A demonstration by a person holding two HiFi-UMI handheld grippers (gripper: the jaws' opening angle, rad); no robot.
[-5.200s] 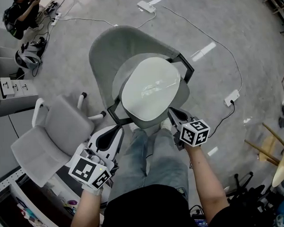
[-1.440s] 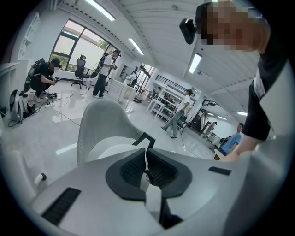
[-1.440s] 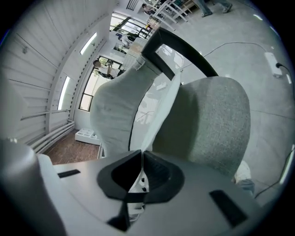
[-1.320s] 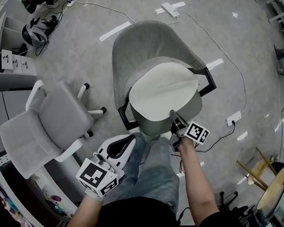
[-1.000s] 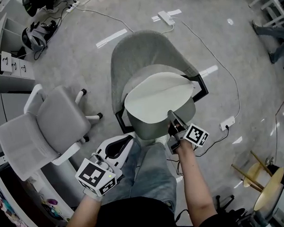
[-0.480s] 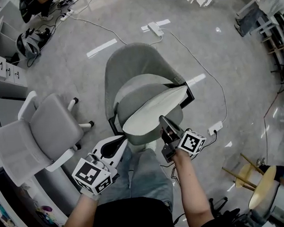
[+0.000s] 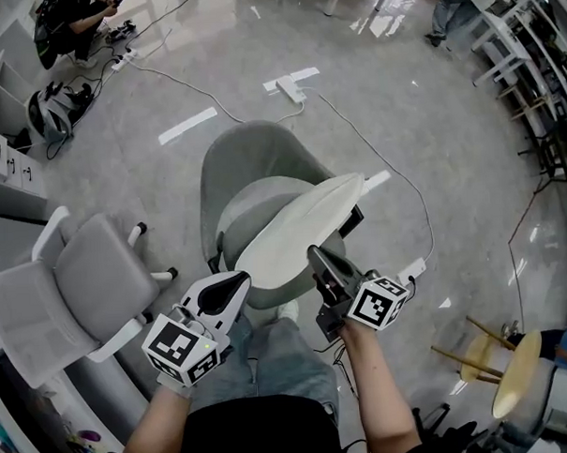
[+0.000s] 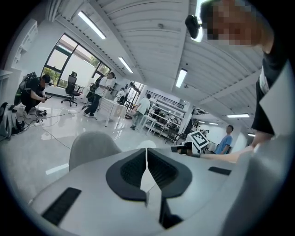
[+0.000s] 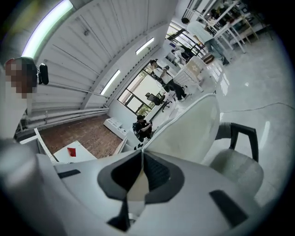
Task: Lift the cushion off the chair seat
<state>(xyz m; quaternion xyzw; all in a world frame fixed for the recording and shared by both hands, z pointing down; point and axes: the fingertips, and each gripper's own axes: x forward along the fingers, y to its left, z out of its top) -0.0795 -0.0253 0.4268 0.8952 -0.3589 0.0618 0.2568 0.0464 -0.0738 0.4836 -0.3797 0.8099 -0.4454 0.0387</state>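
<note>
Above the grey chair (image 7: 239, 166) seat, right tongs (image 7: 315, 255) pinch the tilted cushion (image 7: 298, 230); left tongs (image 7: 237, 281) are closed, empty.

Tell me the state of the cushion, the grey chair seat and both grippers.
Pale oval cushion: tilted steeply, far end lifted clear of the seat.
Grey padded chair seat: partly uncovered.
Right gripper: shut on the cushion's near edge.
Left gripper: jaws together, at the cushion's low end, grip unclear.

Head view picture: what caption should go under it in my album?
Right gripper holds the white cushion tilted above the grey chair.
</note>
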